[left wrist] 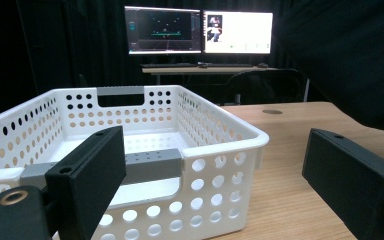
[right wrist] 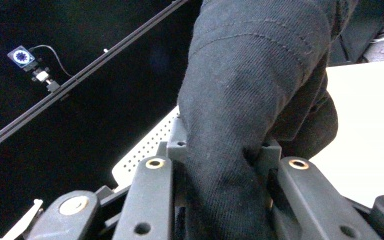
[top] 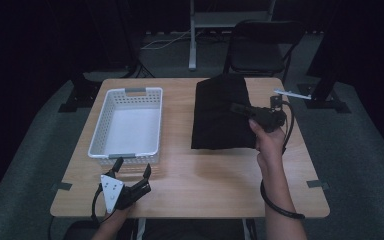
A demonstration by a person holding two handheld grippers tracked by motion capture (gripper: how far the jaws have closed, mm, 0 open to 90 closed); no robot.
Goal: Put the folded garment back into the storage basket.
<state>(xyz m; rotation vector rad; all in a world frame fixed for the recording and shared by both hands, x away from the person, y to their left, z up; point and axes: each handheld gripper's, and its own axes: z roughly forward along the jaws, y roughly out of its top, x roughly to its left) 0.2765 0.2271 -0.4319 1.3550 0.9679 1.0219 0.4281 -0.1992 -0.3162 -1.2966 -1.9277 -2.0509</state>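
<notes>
At 3 o'clock on the table (top: 190,175), right gripper (right wrist: 220,165) is clamping the black cloth (top: 220,112); left gripper (top: 132,172) is sitting apart by the basket (top: 130,92).

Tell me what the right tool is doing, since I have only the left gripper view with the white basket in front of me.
Observer: The right tool is shut on a bunched fold of the black cloth, as the right gripper view shows.
Operator: Where is that cloth lying?
Observer: In the high view it lies folded on the table, to the right of the basket and apart from it.
Operator: And where is my own tool in that view?
Observer: The left tool sits open just short of the basket's near wall, holding nothing.
</notes>
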